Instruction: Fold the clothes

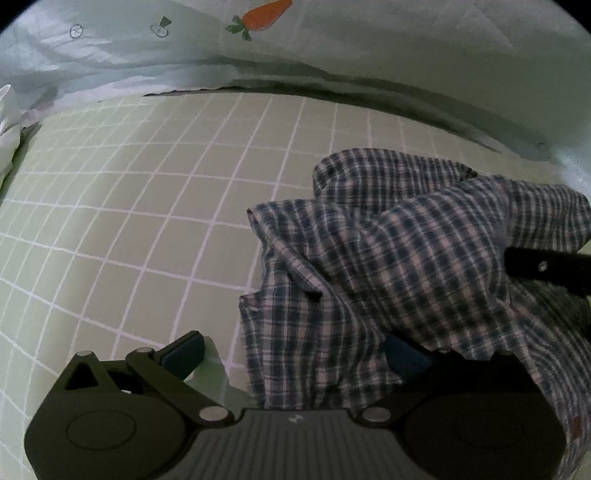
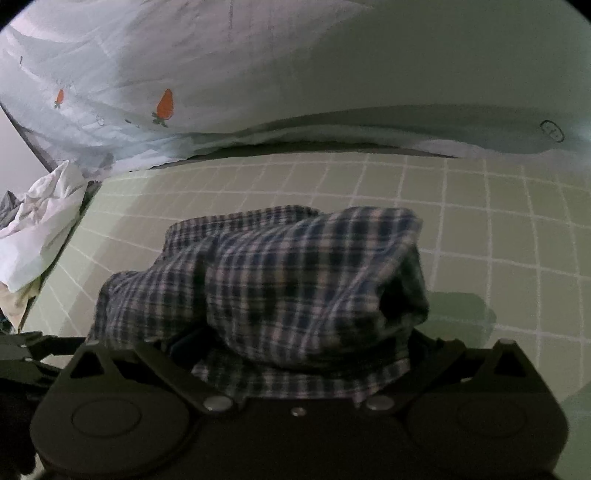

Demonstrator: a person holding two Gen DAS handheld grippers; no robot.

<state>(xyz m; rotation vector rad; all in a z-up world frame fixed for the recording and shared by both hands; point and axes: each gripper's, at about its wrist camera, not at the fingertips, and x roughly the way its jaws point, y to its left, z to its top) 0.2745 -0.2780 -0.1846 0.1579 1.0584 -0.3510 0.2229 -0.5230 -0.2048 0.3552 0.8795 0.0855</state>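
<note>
A blue-and-white plaid shirt (image 1: 399, 266) lies bunched on a pale green grid-patterned sheet (image 1: 129, 221). My left gripper (image 1: 295, 354) is open; its left finger (image 1: 183, 352) is bare over the sheet, and its right finger (image 1: 406, 356) is partly under the plaid cloth. The right gripper's arm (image 1: 546, 269) shows at the right edge. In the right wrist view the shirt (image 2: 295, 277) is draped over my right gripper (image 2: 295, 354). Its fingertips are hidden under the cloth, so I cannot tell how its jaws stand.
A light quilt with carrot prints (image 1: 266, 16) is heaped along the far edge of the bed, also in the right wrist view (image 2: 164, 105). White crumpled cloth (image 2: 40, 229) lies off the bed's left side.
</note>
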